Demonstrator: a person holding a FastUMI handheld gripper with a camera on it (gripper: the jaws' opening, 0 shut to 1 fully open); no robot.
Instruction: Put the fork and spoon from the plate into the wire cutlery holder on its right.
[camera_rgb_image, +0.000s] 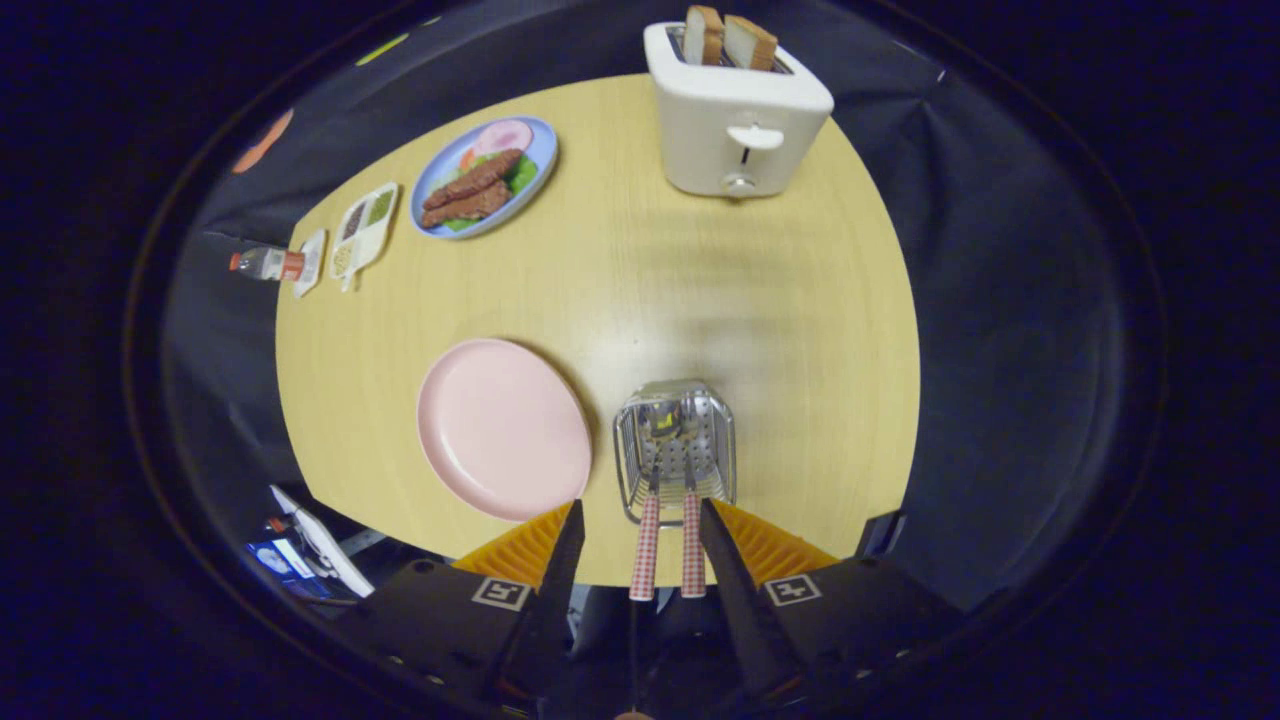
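Nearest: gripper (640, 545) hanging above the table edge, its 2 fingers spread wide, nothing pinched. Between the fingers, untouched by either, 2 red-and-white checked cutlery handles (668, 548) side by side, sticking up out of the holder toward the camera.

Just ahead of the fingertips: shiny wire-and-perforated-metal cutlery holder (676, 450), upright on the round pale-wood table (760, 330). Both handles lead down into it; metal ends glimpsed at the bottom, too small to tell fork from spoon. No sign of tilt in the holder.

Left of the holder, near but apart: flat round pink plate (503, 425), bare. No cutlery seen on it.

Judgement on progress: both pieces appear already in the holder, plate cleared, so the task looks done or all but done. Remaining, at most: drawing the gripper clear without knocking the 2 handles standing between the fingers. Risk small, since fingers stand well off both handles.

Farther out, across a wide stretch of bare tabletop: oval blue plate (487, 176) with brown sausage-like pieces, a pink slice and green leaf. Beside it to the left, narrow white divided tray (364, 229) holding small portions of green, dark and pale bits. Past that, at the table's edge, a clear bottle with an orange band (267, 264), lying on its side.

Farthest: white 2-slot toaster (736, 115), 2 slices of bread standing in the slots, lever on the front face.
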